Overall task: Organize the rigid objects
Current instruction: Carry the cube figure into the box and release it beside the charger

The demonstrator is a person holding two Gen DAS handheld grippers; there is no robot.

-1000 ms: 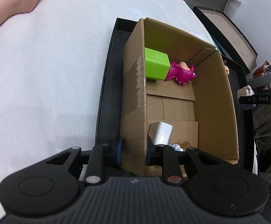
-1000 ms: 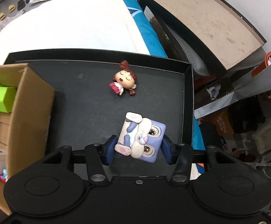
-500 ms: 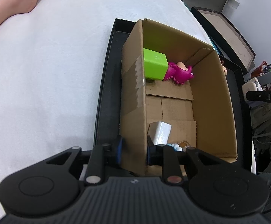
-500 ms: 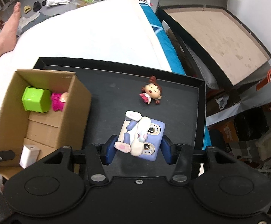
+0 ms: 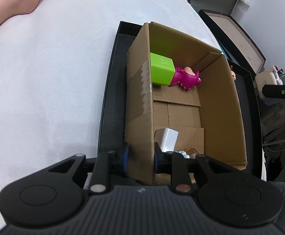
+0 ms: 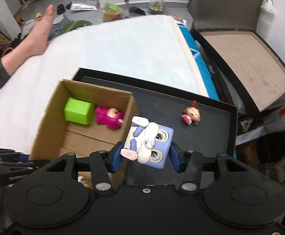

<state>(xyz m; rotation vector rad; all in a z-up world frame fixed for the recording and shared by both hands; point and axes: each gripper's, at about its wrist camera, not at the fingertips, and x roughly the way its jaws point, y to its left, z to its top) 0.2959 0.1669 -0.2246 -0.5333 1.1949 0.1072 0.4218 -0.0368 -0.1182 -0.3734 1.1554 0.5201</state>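
Observation:
My left gripper [image 5: 140, 157] is shut on the near left wall of the cardboard box [image 5: 138, 98], which stands in a black tray [image 5: 109, 98]. Inside the box lie a green cube [image 5: 161, 71], a pink figure [image 5: 187, 77], a white block [image 5: 167, 140] and small items by the near wall. My right gripper [image 6: 146, 157] is shut on a lilac rabbit cube toy [image 6: 149, 145] and holds it above the box's right wall [image 6: 129, 115]. A small red-haired doll [image 6: 191, 115] lies on the tray [image 6: 211, 129]. The box [image 6: 50, 121] shows in the right wrist view.
The tray rests on a white bed [image 5: 44, 78]. A person's bare leg [image 6: 30, 39] lies across the bed's far left. A large open brown case [image 6: 244, 62] stands to the right of the bed. Clutter covers the floor beyond.
My right gripper has lifted the rabbit cube toy off the tray and carried it left toward the box. My left gripper keeps its hold on the box wall.

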